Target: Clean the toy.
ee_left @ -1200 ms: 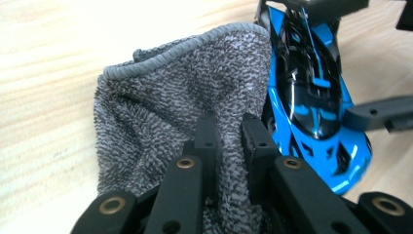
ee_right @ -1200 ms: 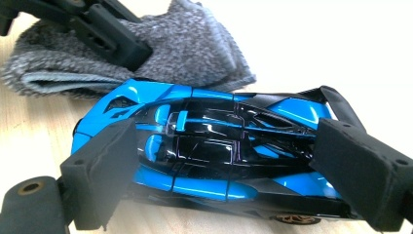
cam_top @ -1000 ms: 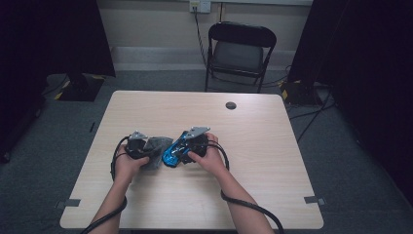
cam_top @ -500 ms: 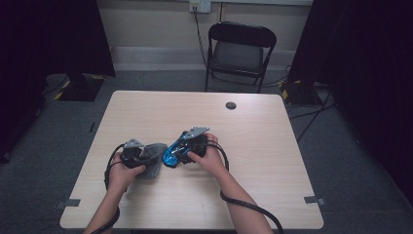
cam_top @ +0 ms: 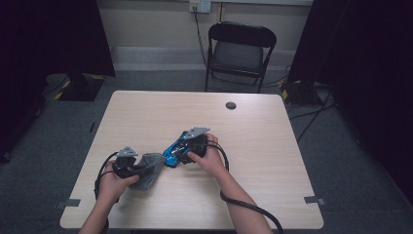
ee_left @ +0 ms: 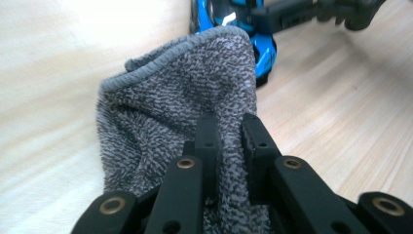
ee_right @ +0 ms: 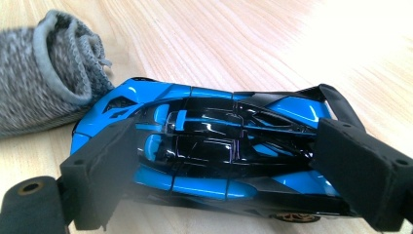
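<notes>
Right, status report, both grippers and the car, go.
Left gripper shut on grey cloth. Right gripper shut on blue toy car, front to back. Cloth beside the car's nose, apart. Nothing in the way.

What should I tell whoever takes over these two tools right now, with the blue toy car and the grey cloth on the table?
Left tool: shut on the grey cloth, held just left of the car in the high view.
Right tool: shut on the blue toy car, gripped at nose and tail, low over the table.
Done: both items are gripped; the cloth sits beside the car's nose.
Left: probably wiping the car with the cloth; how much is already wiped cannot be told.
</notes>
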Demonstrator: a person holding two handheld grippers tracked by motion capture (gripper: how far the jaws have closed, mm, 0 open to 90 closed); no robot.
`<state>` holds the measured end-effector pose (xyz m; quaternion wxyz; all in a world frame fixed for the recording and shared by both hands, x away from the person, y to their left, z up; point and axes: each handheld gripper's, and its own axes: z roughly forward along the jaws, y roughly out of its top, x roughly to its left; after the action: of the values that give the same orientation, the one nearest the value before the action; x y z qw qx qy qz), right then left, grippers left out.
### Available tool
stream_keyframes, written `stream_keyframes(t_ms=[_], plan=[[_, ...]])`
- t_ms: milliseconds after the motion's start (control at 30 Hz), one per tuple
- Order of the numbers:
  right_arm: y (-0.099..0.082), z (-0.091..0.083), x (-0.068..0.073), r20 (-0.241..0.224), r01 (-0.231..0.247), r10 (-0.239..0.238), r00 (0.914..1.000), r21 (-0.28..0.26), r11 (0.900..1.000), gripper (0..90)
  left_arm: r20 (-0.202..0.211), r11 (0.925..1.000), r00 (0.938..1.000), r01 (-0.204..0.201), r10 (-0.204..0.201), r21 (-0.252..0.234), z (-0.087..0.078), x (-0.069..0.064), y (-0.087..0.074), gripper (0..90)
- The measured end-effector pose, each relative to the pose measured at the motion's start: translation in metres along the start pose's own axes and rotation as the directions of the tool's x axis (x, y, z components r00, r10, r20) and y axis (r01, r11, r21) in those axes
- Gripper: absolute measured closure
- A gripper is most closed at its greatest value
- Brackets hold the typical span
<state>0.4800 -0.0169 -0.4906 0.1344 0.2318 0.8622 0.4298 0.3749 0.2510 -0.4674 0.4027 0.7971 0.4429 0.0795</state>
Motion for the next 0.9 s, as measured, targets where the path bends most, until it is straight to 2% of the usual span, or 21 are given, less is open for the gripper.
stream_keyframes(t_ms=[200, 333, 500, 533, 600, 700, 833, 867, 900], plan=[[0.000, 0.000, 0.000, -0.002, 0.001, -0.001, 1.0000, -0.004, 1.0000, 9.1, -0.023, 0.9988, 0.9997, -0.001, 0.000, -0.048, -0.010, 0.008, 0.019, 79.6], [0.000, 0.000, 0.000, -0.001, 0.000, 0.000, 1.0000, 0.002, 1.0000, 9.1, -0.045, 0.9957, 0.9990, -0.004, 0.000, -0.093, -0.004, 0.017, 0.045, 79.3], [0.000, 0.000, -0.001, -0.003, 0.002, -0.002, 1.0000, -0.002, 1.0000, 9.1, -0.061, 0.9934, 0.9981, -0.009, 0.002, -0.115, 0.013, 0.028, 0.070, 79.2], [0.000, 0.000, -0.001, -0.003, 0.003, -0.003, 1.0000, -0.005, 1.0000, 9.1, -0.063, 0.9942, 0.9980, -0.015, 0.008, -0.107, 0.016, 0.029, 0.074, 79.2], [-0.001, 0.000, -0.001, -0.002, 0.001, -0.001, 1.0000, -0.008, 1.0000, 9.1, -0.069, 0.9930, 0.9976, -0.005, -0.003, -0.118, 0.025, 0.032, 0.082, 79.2], [0.000, 0.000, -0.002, -0.003, 0.001, -0.001, 1.0000, -0.003, 1.0000, 9.1, -0.083, 0.9928, 0.9963, 0.012, -0.022, -0.119, 0.038, 0.036, 0.090, 79.1], [0.000, 0.000, -0.002, -0.004, 0.001, -0.001, 1.0000, -0.005, 1.0000, 9.1, -0.106, 0.9941, 0.9942, 0.006, -0.018, -0.108, 0.058, 0.040, 0.096, 79.0], [0.000, 0.000, -0.002, -0.004, 0.001, -0.001, 1.0000, -0.005, 1.0000, 9.1, -0.106, 0.9941, 0.9942, 0.006, -0.018, -0.108, 0.058, 0.040, 0.096, 78.9], [0.000, 0.000, -0.002, -0.004, 0.001, -0.001, 1.0000, -0.004, 1.0000, 9.1, -0.112, 0.9949, 0.9937, -0.003, -0.008, -0.101, 0.069, 0.040, 0.098, 78.9]])
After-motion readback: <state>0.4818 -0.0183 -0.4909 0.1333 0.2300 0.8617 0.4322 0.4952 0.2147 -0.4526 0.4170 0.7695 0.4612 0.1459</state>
